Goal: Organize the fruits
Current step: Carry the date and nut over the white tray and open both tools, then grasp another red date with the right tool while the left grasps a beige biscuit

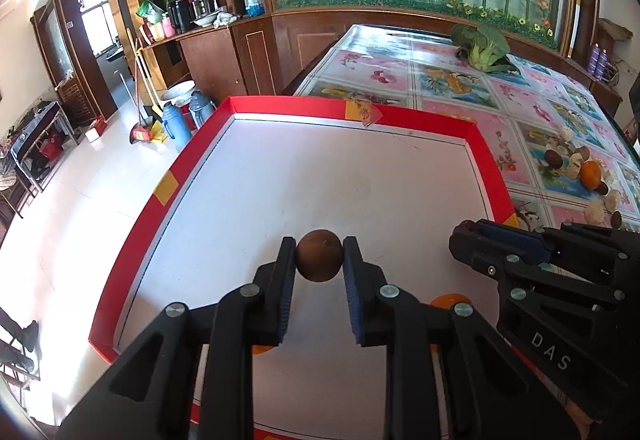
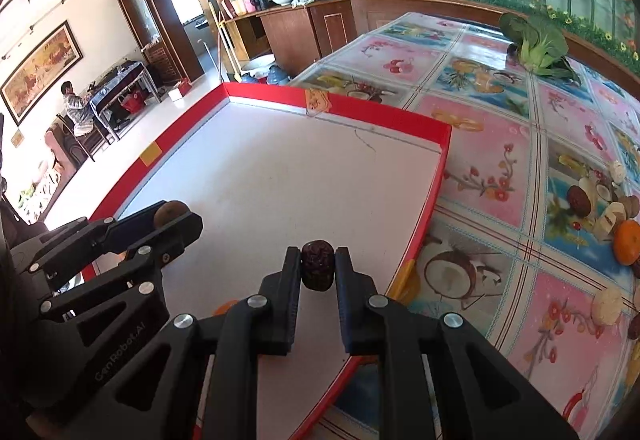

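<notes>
— Left gripper [image 1: 319, 260]?
— Fingers clamped on a round brown fruit [image 1: 319, 255], over the red-rimmed tray [image 1: 412, 116].
— Right gripper [image 2: 317, 266]?
— Pinching a dark wrinkled date [image 2: 317, 264] — near the tray's right edge.

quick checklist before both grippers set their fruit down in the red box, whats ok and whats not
1. Left gripper holds the round brown fruit between both fingers: ok.
2. Right gripper holds the dark wrinkled date squarely: ok.
3. Both fruits are over the white floor of the red box, inside its rim: ok.
4. Floor ahead of both grippers is bare: ok.
5. Something orange lies low in the box under the grippers; whether it sits in the drop path: cannot tell.
6. Height of each fruit above the floor: cannot tell.
</notes>
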Action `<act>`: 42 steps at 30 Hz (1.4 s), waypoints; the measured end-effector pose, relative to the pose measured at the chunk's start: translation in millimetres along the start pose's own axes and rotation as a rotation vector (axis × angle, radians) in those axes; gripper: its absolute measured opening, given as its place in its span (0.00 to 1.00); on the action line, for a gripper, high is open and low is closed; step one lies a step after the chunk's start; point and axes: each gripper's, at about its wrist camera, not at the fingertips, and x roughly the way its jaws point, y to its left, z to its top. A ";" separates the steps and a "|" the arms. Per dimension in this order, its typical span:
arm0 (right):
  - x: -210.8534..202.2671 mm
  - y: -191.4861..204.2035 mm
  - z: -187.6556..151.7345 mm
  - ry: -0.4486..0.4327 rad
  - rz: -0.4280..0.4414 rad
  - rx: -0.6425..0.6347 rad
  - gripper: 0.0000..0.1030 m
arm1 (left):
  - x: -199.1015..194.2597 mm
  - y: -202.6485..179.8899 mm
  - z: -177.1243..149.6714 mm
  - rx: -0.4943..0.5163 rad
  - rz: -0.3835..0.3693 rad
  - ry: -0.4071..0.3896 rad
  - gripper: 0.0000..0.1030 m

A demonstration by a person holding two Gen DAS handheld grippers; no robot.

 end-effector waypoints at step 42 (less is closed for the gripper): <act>-131.7 -134.3 -31.5 -0.268 -0.140 0.216 0.28 | -85.3 -107.0 30.0 0.218 -0.084 -0.213 0.78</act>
